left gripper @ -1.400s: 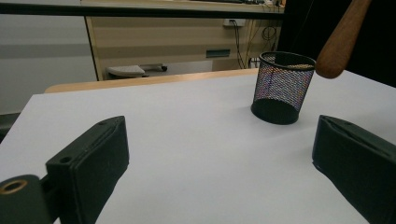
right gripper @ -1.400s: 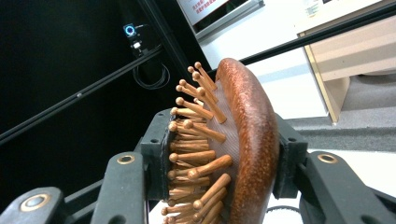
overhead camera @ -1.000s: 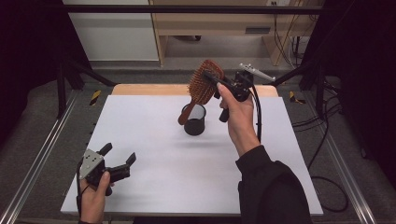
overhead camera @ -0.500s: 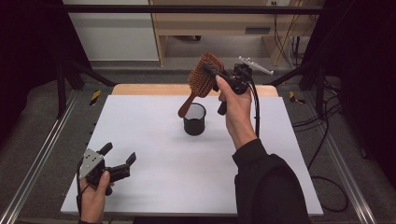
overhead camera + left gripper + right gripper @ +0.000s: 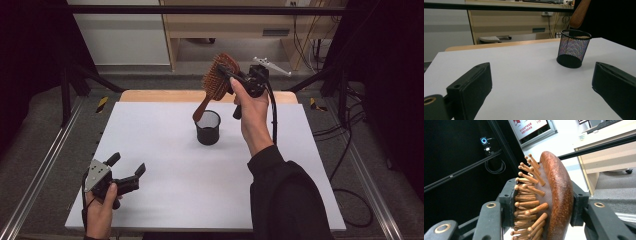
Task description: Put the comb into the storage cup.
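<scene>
High view: hairbrush [image 5: 218, 75] held above the mesh cup [image 5: 208, 127], not yet in.
Right gripper [image 5: 227, 75] clamps the brush head, handle tip over the cup near the desk's far edge; lowering remains. Left gripper [image 5: 126, 171] rests wide open, empty, at the near-left corner.

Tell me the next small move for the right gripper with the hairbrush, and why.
Probably lower it a little, keeping the handle aimed into the mesh cup. The right gripper is shut on the head of the hairbrush, and the handle tip hangs just at the cup's rim, not yet inside. The left gripper rests open, well clear.
</scene>
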Action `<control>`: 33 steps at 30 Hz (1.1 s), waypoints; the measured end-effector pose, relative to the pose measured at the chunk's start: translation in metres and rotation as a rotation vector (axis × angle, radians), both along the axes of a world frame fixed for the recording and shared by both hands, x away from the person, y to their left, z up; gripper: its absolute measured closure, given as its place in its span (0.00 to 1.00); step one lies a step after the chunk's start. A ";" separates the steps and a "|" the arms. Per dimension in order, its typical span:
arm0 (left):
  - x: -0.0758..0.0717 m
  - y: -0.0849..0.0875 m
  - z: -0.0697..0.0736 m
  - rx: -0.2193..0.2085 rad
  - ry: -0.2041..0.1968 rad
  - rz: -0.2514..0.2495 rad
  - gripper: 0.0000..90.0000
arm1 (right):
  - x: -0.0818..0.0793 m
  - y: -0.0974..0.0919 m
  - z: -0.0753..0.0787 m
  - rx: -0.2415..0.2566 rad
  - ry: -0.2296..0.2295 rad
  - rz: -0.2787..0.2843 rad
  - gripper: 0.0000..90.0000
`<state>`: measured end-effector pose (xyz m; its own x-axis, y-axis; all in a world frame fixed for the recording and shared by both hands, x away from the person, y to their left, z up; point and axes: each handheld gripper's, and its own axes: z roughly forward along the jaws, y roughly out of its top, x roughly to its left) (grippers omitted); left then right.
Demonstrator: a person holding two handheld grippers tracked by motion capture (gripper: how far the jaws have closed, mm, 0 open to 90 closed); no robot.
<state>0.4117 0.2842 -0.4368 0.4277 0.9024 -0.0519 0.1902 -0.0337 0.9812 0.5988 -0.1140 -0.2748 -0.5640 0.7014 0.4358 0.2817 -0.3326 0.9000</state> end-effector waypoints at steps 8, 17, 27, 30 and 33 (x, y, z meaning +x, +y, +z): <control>0.000 0.000 0.000 0.005 -0.009 -0.007 0.03 | 0.005 -0.001 0.001 -0.007 -0.010 -0.020 0.57; 0.004 0.001 0.000 0.005 -0.017 -0.009 0.03 | 0.010 -0.002 0.001 -0.012 -0.014 -0.034 0.57; 0.005 -0.001 0.000 0.009 -0.034 0.004 0.03 | 0.016 -0.004 -0.003 -0.014 -0.012 -0.051 0.57; 0.005 0.000 -0.001 0.007 -0.030 0.004 0.03 | 0.017 -0.005 -0.003 -0.022 -0.010 -0.057 0.57; 0.005 0.000 -0.001 0.008 -0.030 0.003 0.03 | 0.017 -0.006 -0.004 -0.033 -0.010 -0.060 0.57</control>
